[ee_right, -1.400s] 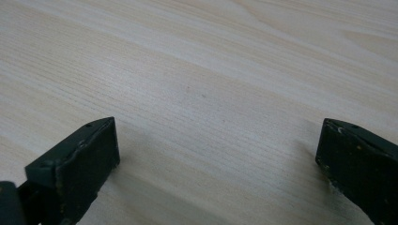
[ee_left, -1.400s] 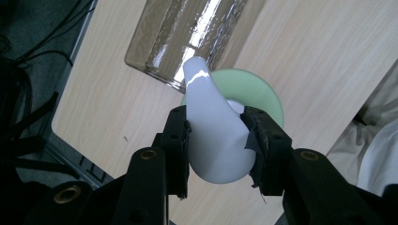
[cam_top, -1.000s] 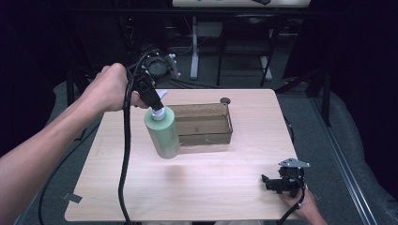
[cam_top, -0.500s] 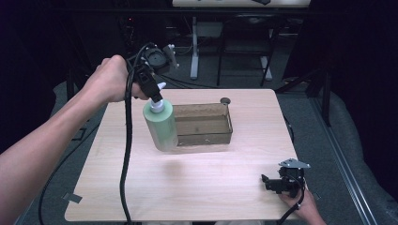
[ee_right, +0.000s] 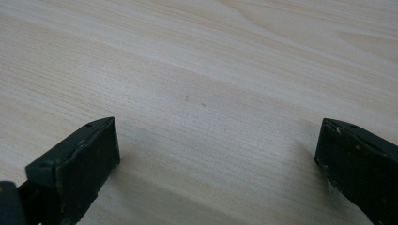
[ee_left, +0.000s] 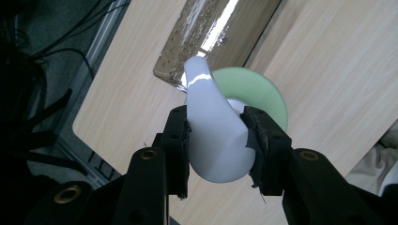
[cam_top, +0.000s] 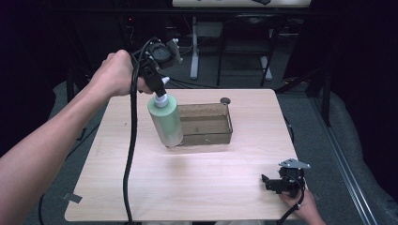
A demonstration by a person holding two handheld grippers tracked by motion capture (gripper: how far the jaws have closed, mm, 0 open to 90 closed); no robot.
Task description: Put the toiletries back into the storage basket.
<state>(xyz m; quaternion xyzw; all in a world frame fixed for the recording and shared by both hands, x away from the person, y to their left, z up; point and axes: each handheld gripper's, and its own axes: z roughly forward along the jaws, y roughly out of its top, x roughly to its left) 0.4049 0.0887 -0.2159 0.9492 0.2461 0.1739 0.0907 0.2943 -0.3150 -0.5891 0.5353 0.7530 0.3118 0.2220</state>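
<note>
A pale green bottle (cam_top: 166, 123) with a white pump top (ee_left: 212, 132) hangs in the air over the table's left middle, tilted. My left gripper (cam_top: 156, 86) is shut on the white pump top, its jaws pressing both sides of it in the left gripper view. Just right of the bottle lies a brown open box (cam_top: 205, 124); its shiny wall (ee_left: 213, 35) shows below the bottle. Near the table's front right corner rests my right gripper (cam_top: 268, 182), open, with bare wood between its jaws (ee_right: 211, 140).
A small dark round thing (cam_top: 225, 100) lies behind the box near the far edge. The wooden table (cam_top: 197, 187) has dark floor, cables and a stand behind it. A thick black cable (cam_top: 130, 154) trails from the left gripper across the table's left side.
My left gripper has lifted the bottle higher and carried it slightly toward the far side. The right gripper has stayed where it was.
</note>
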